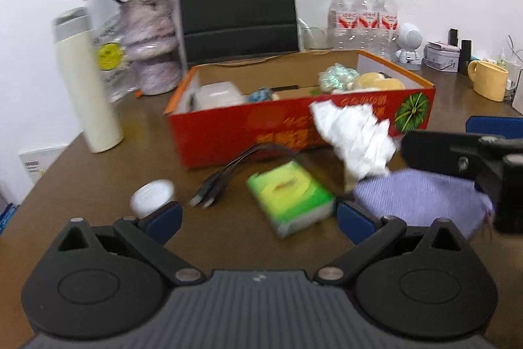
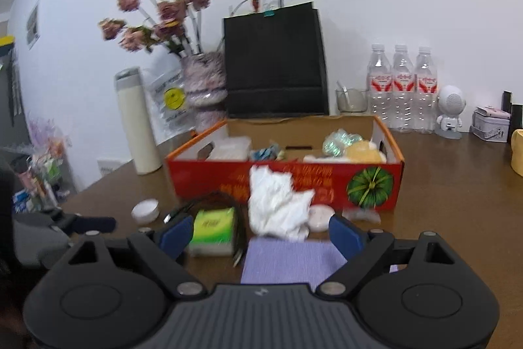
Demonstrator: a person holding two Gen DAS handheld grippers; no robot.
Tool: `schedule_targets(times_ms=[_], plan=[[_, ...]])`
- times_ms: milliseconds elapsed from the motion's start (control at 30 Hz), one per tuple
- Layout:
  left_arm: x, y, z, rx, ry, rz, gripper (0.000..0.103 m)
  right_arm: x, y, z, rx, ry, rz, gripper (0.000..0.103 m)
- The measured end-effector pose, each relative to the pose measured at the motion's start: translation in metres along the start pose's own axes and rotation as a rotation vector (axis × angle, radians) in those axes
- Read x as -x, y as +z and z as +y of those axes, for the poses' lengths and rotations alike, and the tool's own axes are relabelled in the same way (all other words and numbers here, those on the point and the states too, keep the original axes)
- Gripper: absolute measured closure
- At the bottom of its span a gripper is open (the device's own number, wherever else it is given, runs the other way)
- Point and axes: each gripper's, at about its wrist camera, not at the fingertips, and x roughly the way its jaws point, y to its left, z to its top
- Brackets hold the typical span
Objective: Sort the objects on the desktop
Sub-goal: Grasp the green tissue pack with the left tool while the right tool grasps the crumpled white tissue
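Presently, both my left gripper (image 1: 258, 218) and right gripper (image 2: 260, 231) stand released, grasping nothing. Crumpled tissue (image 2: 278, 205) lies against the red box (image 2: 202, 179).

A brown wooden worktop (image 2: 457, 185) carries an open red cardboard box (image 2: 284, 182) at its centre, with a green tissue pack (image 2: 214, 231), a black cable (image 1: 225, 175), a small white round lid (image 2: 145, 211), crumpled white paper (image 2: 278, 208) and a lilac cloth (image 2: 287, 260) lying in front of it. Behind the box stand a cream flask (image 2: 135, 123), a vase of dried roses (image 2: 202, 84), a black paper bag (image 2: 274, 64) and three water bottles (image 2: 402, 90), with a yellow mug (image 1: 487, 80) at far right.
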Motion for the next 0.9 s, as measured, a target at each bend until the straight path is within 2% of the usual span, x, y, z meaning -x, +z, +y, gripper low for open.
schedule_targets(times_ms=[33,100,200,267,367,467,500,567,600,633,667,733,767,833,900], plan=[[-0.009,0.005,-0.002,0.014,-0.011,0.014,0.002,-0.004,0.004,-0.003,-0.015,-0.002,0.003,0.014],[-0.023,0.01,0.0,0.054,-0.048,0.044,0.022,-0.007,0.006,-0.008,-0.035,-0.011,0.011,0.014],[-0.035,0.01,0.012,0.13,-0.113,0.083,0.043,-0.012,0.006,-0.014,-0.022,-0.027,0.025,0.014],[-0.036,0.007,0.022,0.172,-0.127,0.091,0.045,-0.019,0.006,-0.015,-0.005,-0.031,0.045,0.014],[-0.032,0.004,0.032,0.176,-0.106,0.085,0.048,-0.037,0.007,-0.014,0.018,-0.032,0.081,0.014],[-0.033,0.007,0.032,0.16,-0.117,0.075,0.048,-0.062,0.009,-0.01,0.032,-0.017,0.12,0.021],[-0.037,0.008,0.031,0.145,-0.104,0.08,0.046,-0.069,0.01,-0.009,0.037,-0.017,0.129,0.026],[-0.042,0.012,0.03,0.14,-0.105,0.084,0.045,-0.089,0.013,-0.01,0.027,-0.036,0.172,0.043],[-0.044,0.015,0.031,0.153,-0.12,0.095,0.045,-0.097,0.014,-0.013,0.005,-0.034,0.193,0.045],[-0.045,0.016,0.032,0.163,-0.142,0.1,0.045,-0.103,0.015,-0.016,-0.013,-0.019,0.201,0.051],[-0.046,0.018,0.031,0.166,-0.161,0.106,0.045,-0.105,0.016,-0.018,-0.024,-0.002,0.208,0.07],[-0.049,0.016,0.025,0.154,-0.171,0.119,0.045,-0.104,0.018,-0.02,-0.038,0.011,0.203,0.078],[-0.051,0.015,0.022,0.139,-0.162,0.124,0.045,-0.1,0.019,-0.019,-0.03,0.005,0.194,0.086],[-0.052,0.013,0.017,0.113,-0.14,0.127,0.05,-0.087,0.022,-0.017,-0.016,-0.017,0.171,0.093],[-0.051,0.013,0.016,0.108,-0.129,0.126,0.056,-0.069,0.026,-0.02,-0.04,-0.018,0.125,0.095]])
